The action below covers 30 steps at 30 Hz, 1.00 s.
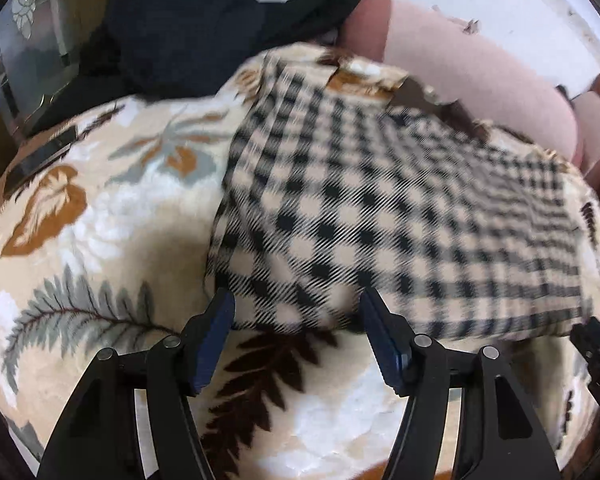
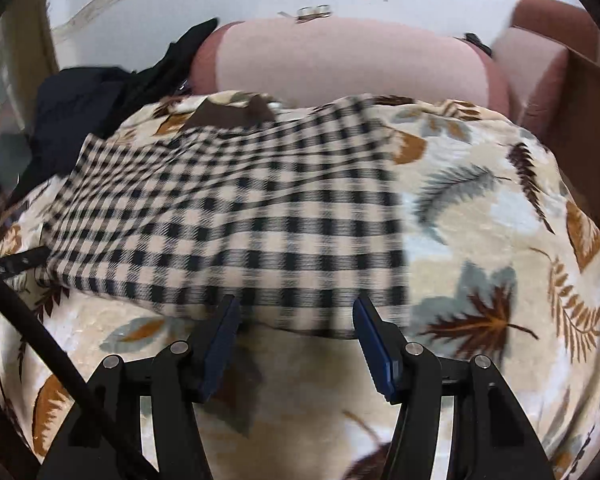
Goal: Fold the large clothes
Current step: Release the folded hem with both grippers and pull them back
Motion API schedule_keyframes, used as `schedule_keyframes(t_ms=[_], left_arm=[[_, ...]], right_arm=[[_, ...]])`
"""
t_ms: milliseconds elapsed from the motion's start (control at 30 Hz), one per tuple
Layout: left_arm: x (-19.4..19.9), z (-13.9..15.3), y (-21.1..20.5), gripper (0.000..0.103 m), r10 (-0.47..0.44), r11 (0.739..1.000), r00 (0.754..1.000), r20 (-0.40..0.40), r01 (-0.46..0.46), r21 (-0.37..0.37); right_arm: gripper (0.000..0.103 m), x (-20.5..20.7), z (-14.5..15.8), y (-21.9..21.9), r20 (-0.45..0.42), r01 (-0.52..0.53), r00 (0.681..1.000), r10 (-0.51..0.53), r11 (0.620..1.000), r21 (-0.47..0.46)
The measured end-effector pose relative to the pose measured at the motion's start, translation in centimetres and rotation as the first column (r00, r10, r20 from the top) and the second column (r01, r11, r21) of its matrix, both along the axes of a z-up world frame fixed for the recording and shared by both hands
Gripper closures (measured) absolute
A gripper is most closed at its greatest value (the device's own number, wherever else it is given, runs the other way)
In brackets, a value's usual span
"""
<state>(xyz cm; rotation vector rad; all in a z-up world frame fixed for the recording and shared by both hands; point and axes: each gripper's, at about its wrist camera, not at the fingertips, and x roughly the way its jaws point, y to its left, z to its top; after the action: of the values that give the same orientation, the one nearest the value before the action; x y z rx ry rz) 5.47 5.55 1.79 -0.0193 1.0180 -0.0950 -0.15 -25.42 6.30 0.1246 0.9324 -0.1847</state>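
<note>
Checked garment (image 1: pixel 400 220) lying folded and flat on leaf-print blanket (image 1: pixel 100 208), near edge just ahead of both grippers. Left gripper (image 1: pixel 296 300) spread wide, grasping nothing, tips at the garment's near edge. Right gripper (image 2: pixel 296 306) likewise spread, released, tips at the same hem. Beyond, pink cushion (image 2: pixel 340 68) and dark clothes (image 1: pixel 180 28) heaped at the blanket's far side.
</note>
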Motion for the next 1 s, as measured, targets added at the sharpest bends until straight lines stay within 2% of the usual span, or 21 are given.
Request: schedule_keyframes(t_ms=[100, 200, 300, 433, 567, 667, 733, 833, 867, 933, 1000], left_arm=[[-0.2, -1.0, 0.3, 0.039, -0.004, 1.000, 1.000, -0.008, 0.004, 0.015], [-0.6, -0.8, 0.7, 0.039, -0.001, 1.000, 1.000, 0.007, 0.001, 0.005], [-0.9, -0.2, 1.3, 0.039, 0.047, 0.999, 0.999, 0.007, -0.047, -0.001], [-1.5, 1.1, 1.8, 0.039, 0.082, 0.996, 0.995, 0.058, -0.080, -0.030], [0.4, -0.2, 2.2, 0.038, 0.101, 0.995, 0.994, 0.032, -0.102, 0.004], [2.5, -1.2, 3.3, 0.038, 0.121, 0.993, 0.993, -0.005, -0.121, -0.011], [3.2, -1.1, 3.9, 0.038, 0.132, 0.991, 0.991, -0.001, -0.132, -0.010], [4.1, -0.6, 5.2, 0.035, 0.193, 0.979, 0.981, 0.036, -0.195, 0.067], [4.5, -0.6, 5.8, 0.032, 0.204, 0.976, 0.978, 0.032, -0.206, 0.065], [5.3, -1.1, 7.0, 0.032, 0.217, 0.976, 0.976, -0.014, -0.217, 0.034], [5.6, -1.1, 7.5, 0.032, 0.220, 0.975, 0.975, -0.022, -0.219, 0.034]], right_arm=[[0.040, -0.9, -1.0, 1.2, -0.013, -0.024, 1.000, 0.024, 1.000, -0.007], [0.040, -2.7, -1.6, 1.3, 0.018, -0.017, 1.000, 0.017, 0.999, -0.039], [0.040, -3.7, -2.1, 0.7, 0.046, 0.011, 0.999, -0.009, 0.998, -0.057], [0.040, -4.1, -1.9, -0.4, 0.081, 0.043, 0.996, -0.041, 0.999, -0.027], [0.040, -3.9, -1.6, -0.8, 0.104, 0.058, 0.993, -0.056, 0.998, -0.009], [0.040, -3.7, -1.9, -1.0, 0.101, 0.074, 0.992, -0.073, 0.997, -0.003], [0.040, -3.6, -2.3, -1.3, 0.090, 0.094, 0.991, -0.094, 0.996, 0.005], [0.040, -3.7, -2.2, -1.2, 0.094, 0.114, 0.989, -0.113, 0.993, -0.005], [0.040, -3.7, -2.0, -1.0, 0.097, 0.111, 0.989, -0.110, 0.994, -0.012], [0.040, -3.2, -1.1, -0.1, 0.103, 0.078, 0.992, -0.075, 0.997, -0.023], [0.040, -2.1, 0.1, 1.2, 0.110, 0.022, 0.994, -0.018, 0.999, -0.035]])
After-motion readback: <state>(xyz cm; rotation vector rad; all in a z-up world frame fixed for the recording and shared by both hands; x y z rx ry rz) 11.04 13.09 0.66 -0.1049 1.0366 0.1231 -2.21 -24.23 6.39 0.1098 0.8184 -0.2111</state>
